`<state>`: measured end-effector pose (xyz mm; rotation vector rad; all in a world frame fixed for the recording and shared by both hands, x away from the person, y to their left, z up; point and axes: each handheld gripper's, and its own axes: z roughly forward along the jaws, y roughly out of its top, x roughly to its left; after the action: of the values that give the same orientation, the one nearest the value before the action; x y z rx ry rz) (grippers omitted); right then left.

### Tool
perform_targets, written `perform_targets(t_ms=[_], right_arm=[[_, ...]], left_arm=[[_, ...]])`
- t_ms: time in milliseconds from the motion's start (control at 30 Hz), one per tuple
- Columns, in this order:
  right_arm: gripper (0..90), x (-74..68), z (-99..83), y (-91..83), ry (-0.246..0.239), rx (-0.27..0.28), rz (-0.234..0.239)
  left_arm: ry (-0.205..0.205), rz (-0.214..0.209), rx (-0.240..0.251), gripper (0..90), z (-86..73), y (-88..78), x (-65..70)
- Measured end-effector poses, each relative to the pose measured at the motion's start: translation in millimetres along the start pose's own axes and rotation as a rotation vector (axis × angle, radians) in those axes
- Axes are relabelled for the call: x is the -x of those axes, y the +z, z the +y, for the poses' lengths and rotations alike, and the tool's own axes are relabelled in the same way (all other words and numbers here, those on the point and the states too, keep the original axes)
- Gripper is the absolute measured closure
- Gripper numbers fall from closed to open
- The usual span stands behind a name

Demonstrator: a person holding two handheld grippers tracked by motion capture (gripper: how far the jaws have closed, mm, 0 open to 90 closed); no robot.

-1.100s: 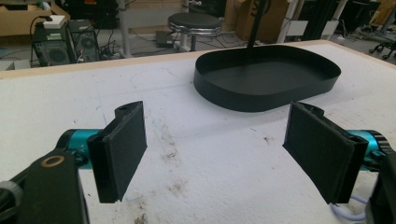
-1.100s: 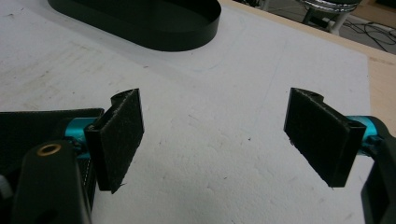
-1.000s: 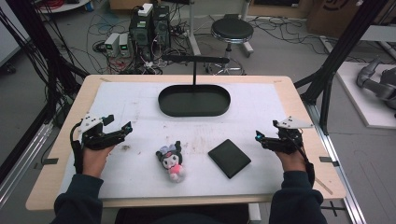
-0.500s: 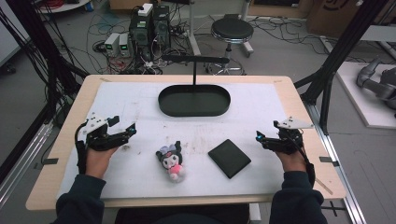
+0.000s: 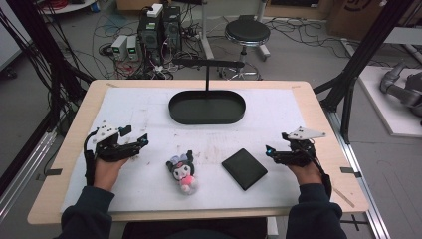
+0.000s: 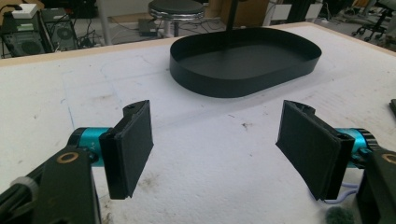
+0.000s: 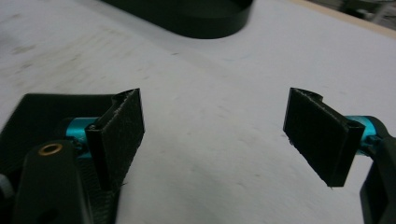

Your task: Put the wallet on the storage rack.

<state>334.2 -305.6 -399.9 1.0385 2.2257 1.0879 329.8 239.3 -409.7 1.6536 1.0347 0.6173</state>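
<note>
**Both grippers wide, nothing held**

At the left of the table, the left gripper (image 5: 141, 143) sits low over the white mat (image 5: 149, 114), the person's hand wrapped round its body. Its jaws stand wide apart and have just been closing a little, with bare mat between them. In the left gripper view the two pads (image 6: 133, 147) frame empty white surface, and the black tray (image 6: 243, 65) lies further ahead.

Next along, near the table's front edge, the plush toy (image 5: 182, 172) lies on its back, dark-headed with a pink body. It is well apart from the left gripper and untouched.

Just right of the toy lies the black pad (image 5: 244, 169), flat and turned at an angle. Behind both, toward the far edge, the oval tray stands with a thin post rising behind it.

At the right, the right gripper (image 5: 270, 152) points toward the black pad, near it but not touching. Its jaws are spread too and have just been closing slightly; the right gripper view shows plain mat between them.
</note>
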Motion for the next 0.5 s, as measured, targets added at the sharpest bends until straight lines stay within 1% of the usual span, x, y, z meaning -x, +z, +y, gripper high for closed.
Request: perform_targets(t_ms=[33, 67, 100, 133, 167, 200, 233, 267, 300, 333, 367, 400, 467, 500], right_arm=[[26.5, -4.0, 0.5, 3.0, -0.026, -0.007, 0.044], [26.6, -7.7, 1.2, 5.2, -0.042, -0.014, 0.062], [26.6, -7.7, 1.2, 5.2, -0.042, -0.014, 0.062], [28.2, -13.7, 2.5, 10.5, -0.060, -0.040, 0.088], [30.1, -16.2, 2.7, 13.5, -0.061, -0.057, 0.099], [30.1, -16.2, 2.7, 13.5, -0.061, -0.057, 0.099], [32.3, -18.6, 2.1, 19.1, -0.060, -0.079, 0.124], [32.3, -18.6, 2.1, 19.1, -0.060, -0.079, 0.124], [33.8, -21.0, 0.5, 25.9, -0.042, -0.108, 0.170], [33.8, -22.1, 0.0, 29.0, -0.044, -0.116, 0.197], [33.9, -22.1, 0.0, 29.0, -0.044, -0.116, 0.197], [33.9, -23.6, -0.2, 30.8, -0.048, -0.125, 0.211], [34.1, -30.0, 0.2, 36.1, -0.076, -0.142, 0.253], [34.1, -30.0, 0.2, 36.1, -0.076, -0.142, 0.253]], left_arm=[[-0.002, 0.004, -0.001, 26.3, -0.5, 0.4, -1.0], [-0.003, 0.006, -0.004, 26.3, -0.9, 0.4, -1.9], [-0.005, 0.009, -0.005, 26.3, -1.3, 0.4, -2.3], [-0.006, 0.009, -0.007, 26.3, -1.7, 0.3, -3.2], [-0.011, 0.010, -0.005, 26.3, -2.0, 0.3, -3.4], [-0.009, 0.012, -0.007, 26.3, -2.1, -0.1, -4.0], [-0.007, 0.012, -0.007, 26.3, -2.1, -0.5, -4.7], [-0.009, 0.014, -0.006, 26.3, -2.2, -0.9, -5.0], [-0.010, 0.018, -0.005, 26.3, -2.4, -1.3, -5.4], [-0.010, 0.018, -0.006, 26.3, -2.5, -1.8, -6.1], [-0.014, 0.020, -0.005, 26.3, -2.6, -1.9, -6.2], [-0.012, 0.021, -0.006, 26.3, -2.9, -2.2, -7.0], [-0.015, 0.022, -0.007, 26.3, -3.4, -2.5, -7.7], [-0.018, 0.025, -0.008, 26.3, -3.6, -2.7, -8.1]])
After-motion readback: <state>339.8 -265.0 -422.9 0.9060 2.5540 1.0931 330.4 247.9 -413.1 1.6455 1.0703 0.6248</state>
